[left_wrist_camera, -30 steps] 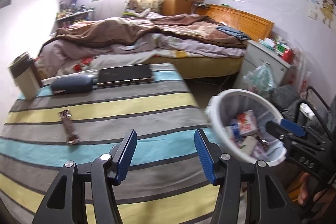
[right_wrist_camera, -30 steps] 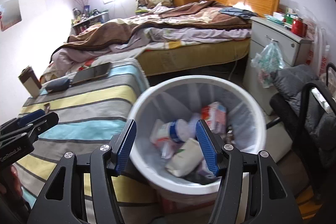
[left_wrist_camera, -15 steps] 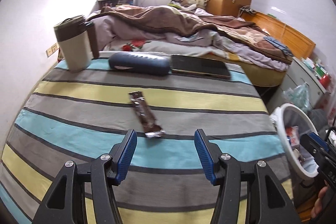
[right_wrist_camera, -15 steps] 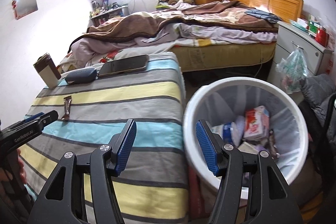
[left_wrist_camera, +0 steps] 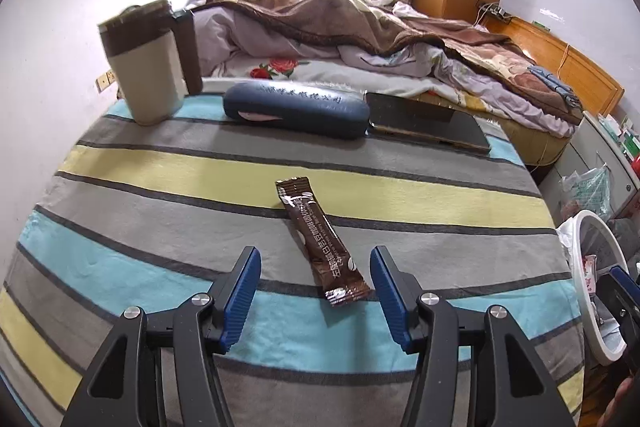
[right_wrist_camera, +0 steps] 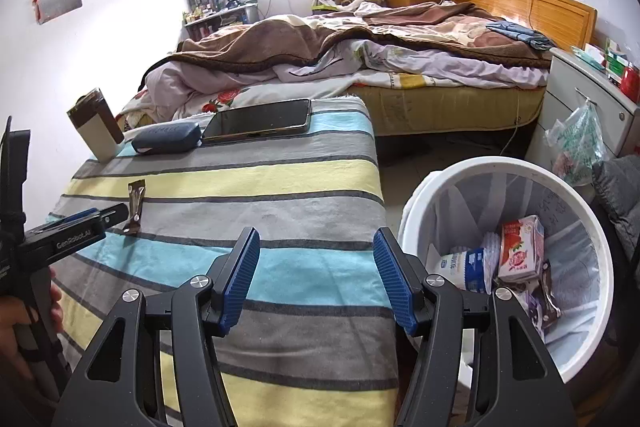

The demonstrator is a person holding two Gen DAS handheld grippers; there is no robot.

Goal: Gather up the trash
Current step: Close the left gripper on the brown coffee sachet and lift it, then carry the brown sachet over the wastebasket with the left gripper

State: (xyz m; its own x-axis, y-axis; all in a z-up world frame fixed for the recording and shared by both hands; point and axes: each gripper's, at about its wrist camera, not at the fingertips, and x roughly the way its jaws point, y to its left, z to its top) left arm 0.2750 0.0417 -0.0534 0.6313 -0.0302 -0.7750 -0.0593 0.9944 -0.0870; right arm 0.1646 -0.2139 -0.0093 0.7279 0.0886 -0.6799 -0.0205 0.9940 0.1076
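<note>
A brown sachet wrapper [left_wrist_camera: 320,239] lies flat on the striped tablecloth [left_wrist_camera: 200,179]. Its near end lies between the fingers of my open left gripper [left_wrist_camera: 316,271], just ahead of the tips. It also shows small in the right wrist view [right_wrist_camera: 135,205], next to the left gripper [right_wrist_camera: 86,223]. My right gripper [right_wrist_camera: 316,259] is open and empty over the table's right edge. A white trash bin [right_wrist_camera: 472,167] stands on the floor right of the table, holding a pink carton [right_wrist_camera: 520,251] and other packaging.
A beige lidded mug [left_wrist_camera: 142,67], a dark blue case [left_wrist_camera: 296,109] and a phone [left_wrist_camera: 428,125] sit along the table's far edge. A bed [right_wrist_camera: 360,55] lies beyond. A white nightstand [right_wrist_camera: 588,87] with a hanging plastic bag [right_wrist_camera: 576,143] stands right.
My left gripper has swung left from the bin and closed in on the brown wrapper. My right gripper has drawn back left from above the bin to the table edge.
</note>
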